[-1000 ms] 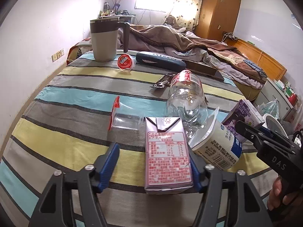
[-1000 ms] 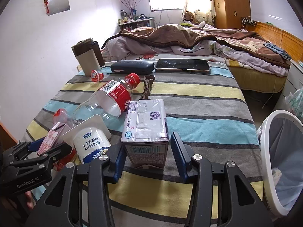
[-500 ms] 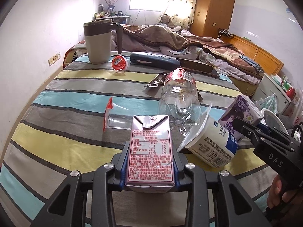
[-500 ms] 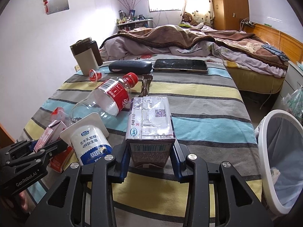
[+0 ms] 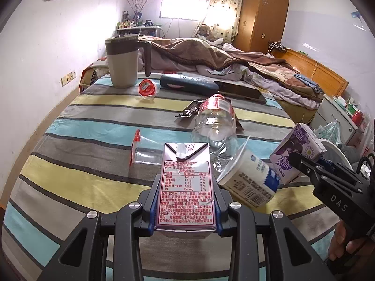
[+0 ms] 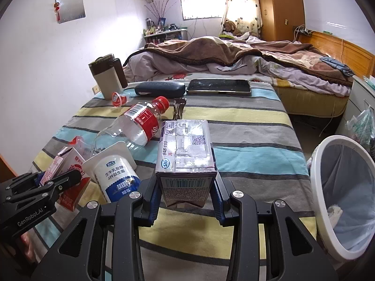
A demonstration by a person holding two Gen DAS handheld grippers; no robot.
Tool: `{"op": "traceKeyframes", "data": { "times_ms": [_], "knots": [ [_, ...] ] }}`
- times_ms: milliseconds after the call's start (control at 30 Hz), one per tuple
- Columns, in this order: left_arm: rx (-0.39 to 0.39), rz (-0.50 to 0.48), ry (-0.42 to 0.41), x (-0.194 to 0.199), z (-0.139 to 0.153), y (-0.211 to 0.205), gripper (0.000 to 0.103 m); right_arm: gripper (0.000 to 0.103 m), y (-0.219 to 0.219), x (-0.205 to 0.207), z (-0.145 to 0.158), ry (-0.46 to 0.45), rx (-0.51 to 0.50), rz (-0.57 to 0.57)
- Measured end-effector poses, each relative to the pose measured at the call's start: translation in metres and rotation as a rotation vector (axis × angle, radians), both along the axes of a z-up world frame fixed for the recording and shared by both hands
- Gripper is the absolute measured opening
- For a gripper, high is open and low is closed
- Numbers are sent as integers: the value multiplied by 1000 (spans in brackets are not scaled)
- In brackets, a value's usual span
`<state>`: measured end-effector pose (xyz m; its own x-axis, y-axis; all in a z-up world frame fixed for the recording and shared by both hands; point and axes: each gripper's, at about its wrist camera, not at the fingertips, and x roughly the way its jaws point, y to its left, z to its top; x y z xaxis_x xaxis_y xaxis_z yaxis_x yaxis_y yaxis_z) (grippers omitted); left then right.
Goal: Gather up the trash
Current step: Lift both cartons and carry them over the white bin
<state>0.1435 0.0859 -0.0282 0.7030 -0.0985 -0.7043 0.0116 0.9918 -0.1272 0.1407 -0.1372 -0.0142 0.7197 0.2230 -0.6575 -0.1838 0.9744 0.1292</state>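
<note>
Gripping a pink milk carton (image 5: pixel 186 187), the left claw (image 5: pixel 185 207) is clenched on its sides over the striped worktop (image 5: pixel 93 187). The right claw (image 6: pixel 186 199) clamps a purple carton (image 6: pixel 185 159), with the white trash bin (image 6: pixel 323 187) just beside the worktop's edge.
</note>
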Motion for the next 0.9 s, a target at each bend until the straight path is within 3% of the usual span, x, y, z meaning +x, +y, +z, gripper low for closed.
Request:
{"op": "traceKeyframes", "data": {
  "times_ms": [900],
  "knots": [
    [25, -125, -122, -28, 50, -61, 36, 39, -51, -32, 24, -76, 40, -117]
  ]
}}
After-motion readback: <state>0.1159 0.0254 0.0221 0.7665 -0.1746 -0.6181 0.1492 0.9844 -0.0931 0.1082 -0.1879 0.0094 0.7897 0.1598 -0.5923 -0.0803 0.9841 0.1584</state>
